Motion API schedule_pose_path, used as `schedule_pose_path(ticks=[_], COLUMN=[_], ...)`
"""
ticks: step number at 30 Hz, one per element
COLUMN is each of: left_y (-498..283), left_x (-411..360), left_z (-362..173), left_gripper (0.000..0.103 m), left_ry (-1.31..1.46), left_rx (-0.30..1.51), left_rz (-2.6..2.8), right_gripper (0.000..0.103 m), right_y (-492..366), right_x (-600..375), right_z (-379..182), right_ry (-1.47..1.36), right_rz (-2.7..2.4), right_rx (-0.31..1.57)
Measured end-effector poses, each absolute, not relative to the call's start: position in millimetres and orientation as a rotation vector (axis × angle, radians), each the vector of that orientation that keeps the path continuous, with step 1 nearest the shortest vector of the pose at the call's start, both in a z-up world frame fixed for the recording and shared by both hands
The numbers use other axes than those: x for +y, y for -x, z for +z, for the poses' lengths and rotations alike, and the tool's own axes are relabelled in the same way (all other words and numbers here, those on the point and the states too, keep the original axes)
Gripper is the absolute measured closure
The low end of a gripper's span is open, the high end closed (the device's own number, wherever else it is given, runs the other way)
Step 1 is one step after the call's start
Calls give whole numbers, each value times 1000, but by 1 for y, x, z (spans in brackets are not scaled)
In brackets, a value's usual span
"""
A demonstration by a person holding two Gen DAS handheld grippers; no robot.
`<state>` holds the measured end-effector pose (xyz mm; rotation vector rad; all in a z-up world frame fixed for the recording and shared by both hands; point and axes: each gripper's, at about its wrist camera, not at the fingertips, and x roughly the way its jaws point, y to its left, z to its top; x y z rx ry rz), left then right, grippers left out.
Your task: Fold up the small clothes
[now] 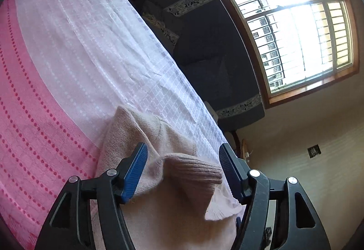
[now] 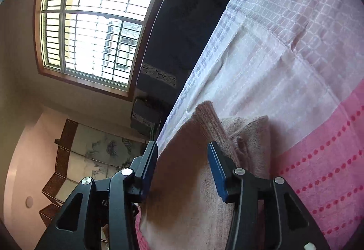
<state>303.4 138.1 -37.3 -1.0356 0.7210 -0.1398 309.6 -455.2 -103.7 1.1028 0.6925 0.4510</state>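
Pink dotted bedspread [image 1: 34, 118] under a white checked cloth [image 1: 95, 45], barred window [image 1: 302, 29] beyond. Lying on both, a folded beige knit sweater [image 1: 145, 136], its ribbed cuff [image 1: 195, 170] between the left gripper [image 1: 183, 172] jaws, which stand released, pads clear of the wool. Same sweater [image 2: 182, 181] between the right gripper [image 2: 182, 170] jaws, parted too; whether one pad brushes the knit, unclear.

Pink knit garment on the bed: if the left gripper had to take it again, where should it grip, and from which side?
Probably the ribbed cuff: it stands raised off the knit garment, right between the open left gripper pads. Come straight forward along the fingers, low over the bed cover, and close across the ribbing.
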Motion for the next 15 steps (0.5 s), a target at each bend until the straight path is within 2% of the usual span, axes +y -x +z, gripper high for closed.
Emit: schedule_pose_path(ticks=[2, 7, 10, 15], left_y=[-299, -288, -276, -263], left_x=[148, 143, 125, 118], left_z=[-30, -21, -25, -49], left_gripper=[32, 32, 32, 32], left_ry=[1002, 703, 472, 459], left_rx=[692, 759, 812, 913], left_rz=[-101, -47, -109, -264], right_gripper=[53, 36, 35, 34], right_y=[-304, -277, -251, -208], right_x=[-456, -450, -441, -431], right_z=[-100, -91, -87, -84], right_ry=[-1108, -1079, -1001, -828], right_rz=[464, 518, 533, 506], right_rx=[675, 672, 700, 744])
